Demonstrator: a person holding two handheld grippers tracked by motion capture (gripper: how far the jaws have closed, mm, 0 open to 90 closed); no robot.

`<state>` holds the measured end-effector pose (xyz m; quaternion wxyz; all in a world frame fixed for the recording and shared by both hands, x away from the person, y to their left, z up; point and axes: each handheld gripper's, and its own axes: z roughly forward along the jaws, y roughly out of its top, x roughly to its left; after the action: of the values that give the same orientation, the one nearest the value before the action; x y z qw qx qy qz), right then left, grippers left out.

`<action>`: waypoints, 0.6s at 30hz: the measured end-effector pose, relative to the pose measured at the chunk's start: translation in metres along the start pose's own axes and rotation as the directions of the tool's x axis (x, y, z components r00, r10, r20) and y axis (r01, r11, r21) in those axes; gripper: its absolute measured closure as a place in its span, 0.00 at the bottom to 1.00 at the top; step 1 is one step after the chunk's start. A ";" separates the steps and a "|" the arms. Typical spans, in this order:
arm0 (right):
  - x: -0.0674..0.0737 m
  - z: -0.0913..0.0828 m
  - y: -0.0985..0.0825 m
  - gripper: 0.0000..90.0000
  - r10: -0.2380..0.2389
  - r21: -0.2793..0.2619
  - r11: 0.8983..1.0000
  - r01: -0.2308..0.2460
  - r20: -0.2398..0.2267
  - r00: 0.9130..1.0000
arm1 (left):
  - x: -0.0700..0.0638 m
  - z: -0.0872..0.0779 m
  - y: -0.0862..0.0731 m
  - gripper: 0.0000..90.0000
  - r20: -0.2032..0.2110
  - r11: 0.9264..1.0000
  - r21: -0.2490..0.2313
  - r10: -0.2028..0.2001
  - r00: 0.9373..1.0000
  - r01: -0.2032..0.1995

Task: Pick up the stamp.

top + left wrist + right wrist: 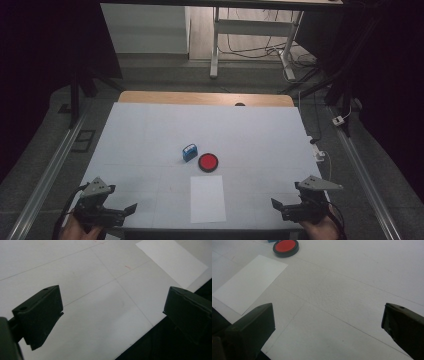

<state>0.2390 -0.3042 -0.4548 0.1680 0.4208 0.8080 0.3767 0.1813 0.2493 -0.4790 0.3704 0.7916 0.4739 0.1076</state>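
the small blue self-inking stamp (189,152) stands near the middle of the white-covered desk (140,135), touching or just beside the round red ink pad in its black rim (208,162), which lies to its right. the flat white sheet of paper (207,198) lies just in front of the pad, close to the near edge, so pad, stamp and paper sit in a tight group that either hand can reach; that layout suggests inking the stamp and pressing it on the sheet.

the left gripper (131,208) hovers at the near left corner and the right gripper (276,204) at the near right, both well apart from the stamp and both with fingers spread wide and holding nothing. in the right gripper view the pad (286,247) and the paper (249,282) lie ahead between the fingers; in the left gripper view a corner of the paper (172,260) shows.

nothing stands between either gripper and the stamp. the pad beside it leaves little room on that side, so i judge a grasp from the left easier. beyond the desk are a grey floor, cables (255,50) and a white table frame (250,27).
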 end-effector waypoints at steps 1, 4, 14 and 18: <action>0.000 0.000 0.000 0.00 0.002 0.000 1.000 -0.002 -0.001 1.000 | 0.001 0.000 0.000 0.03 0.013 1.000 -0.002 -0.004 1.000 0.004; 0.000 0.001 0.000 0.00 -0.003 0.003 1.000 0.003 -0.005 1.000 | 0.003 -0.001 0.000 0.03 0.040 1.000 -0.002 -0.008 0.999 0.008; 0.001 0.003 0.001 0.00 -0.013 0.016 1.000 0.014 -0.015 1.000 | 0.002 -0.001 0.005 0.02 0.037 0.999 -0.026 0.029 0.999 -0.028; 0.001 0.003 0.001 0.00 -0.012 0.015 1.000 0.012 -0.018 1.000 | -0.002 0.003 0.008 0.01 0.037 0.999 -0.025 0.049 0.998 -0.048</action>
<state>0.2407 -0.3020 -0.4557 0.1598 0.4138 0.8149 0.3731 0.1873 0.2441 -0.4750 0.3861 0.8003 0.4460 0.1073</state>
